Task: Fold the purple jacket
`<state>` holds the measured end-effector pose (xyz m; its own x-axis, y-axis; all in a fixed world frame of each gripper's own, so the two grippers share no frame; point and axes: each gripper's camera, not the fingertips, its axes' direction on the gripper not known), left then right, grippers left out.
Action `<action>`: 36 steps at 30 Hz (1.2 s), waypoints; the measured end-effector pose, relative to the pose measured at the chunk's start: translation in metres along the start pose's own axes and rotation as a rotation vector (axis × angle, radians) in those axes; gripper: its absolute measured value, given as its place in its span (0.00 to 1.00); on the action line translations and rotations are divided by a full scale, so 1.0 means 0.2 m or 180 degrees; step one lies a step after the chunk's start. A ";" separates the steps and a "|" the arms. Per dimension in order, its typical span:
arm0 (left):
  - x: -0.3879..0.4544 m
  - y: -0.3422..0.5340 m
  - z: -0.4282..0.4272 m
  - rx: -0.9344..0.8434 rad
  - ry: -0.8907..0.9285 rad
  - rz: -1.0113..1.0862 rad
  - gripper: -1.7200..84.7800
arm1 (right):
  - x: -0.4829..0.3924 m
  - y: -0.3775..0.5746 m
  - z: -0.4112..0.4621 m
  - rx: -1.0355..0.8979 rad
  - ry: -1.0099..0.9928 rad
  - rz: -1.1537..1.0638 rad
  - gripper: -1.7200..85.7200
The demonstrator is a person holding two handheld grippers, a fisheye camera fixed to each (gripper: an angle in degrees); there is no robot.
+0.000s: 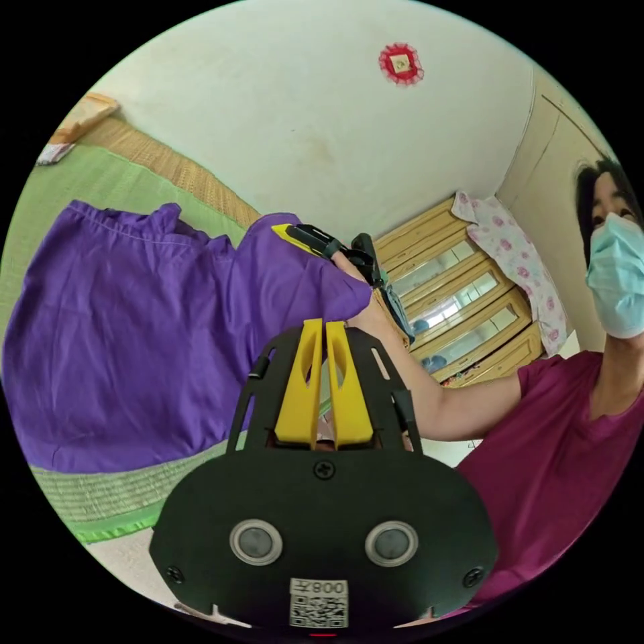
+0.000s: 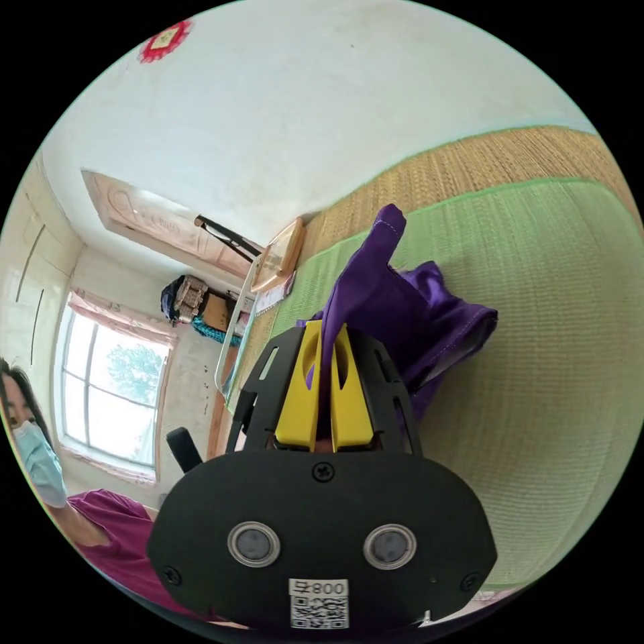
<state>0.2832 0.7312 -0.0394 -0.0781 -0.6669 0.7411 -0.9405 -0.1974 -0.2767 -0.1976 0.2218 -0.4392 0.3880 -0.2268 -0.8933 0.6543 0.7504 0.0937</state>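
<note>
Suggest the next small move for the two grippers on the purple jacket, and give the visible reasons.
Probably carry the right gripper across and lay its fold down on the spread part of the purple jacket. Its jaws are shut on a lifted flap of cloth, while the rest lies on the green mat. The left gripper has its jaws closed, apparently on a purple edge, so it could steady that side.

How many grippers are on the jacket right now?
1 for certain. The right gripper is shut on a jacket edge, lifting it off the mat. The left gripper looks shut with cloth behind it; whether it holds any is unclear.
</note>
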 end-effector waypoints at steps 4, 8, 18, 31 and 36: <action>-0.25 0.18 -0.45 0.0369 -0.0091 -0.0375 0.03 | -0.30 -0.09 0.25 -0.0178 0.0034 -0.0257 0.02; -0.49 0.37 -0.81 0.0680 -0.0165 -0.0734 0.03 | -0.59 -0.15 0.57 -0.0426 0.0086 -0.0479 0.02; -0.99 0.75 -1.29 0.1006 -0.0370 -0.1470 0.03 | -0.94 -0.26 1.34 -0.1178 0.0595 -0.0689 0.02; -1.28 1.02 -1.54 0.1219 -0.0105 -0.1993 0.03 | -1.18 -0.35 1.47 -0.1268 0.0487 -0.0864 0.09; -1.19 1.06 -1.65 0.1261 -0.0270 -0.1920 0.03 | -1.35 -0.35 1.33 -0.1089 0.0495 -0.1212 0.07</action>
<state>-0.0079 1.0861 -0.0727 0.4572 -0.4100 0.7892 -0.6201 -0.7831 -0.0476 -0.1758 0.0656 -0.0873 0.0467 -0.4473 -0.8931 0.4708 0.7984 -0.3753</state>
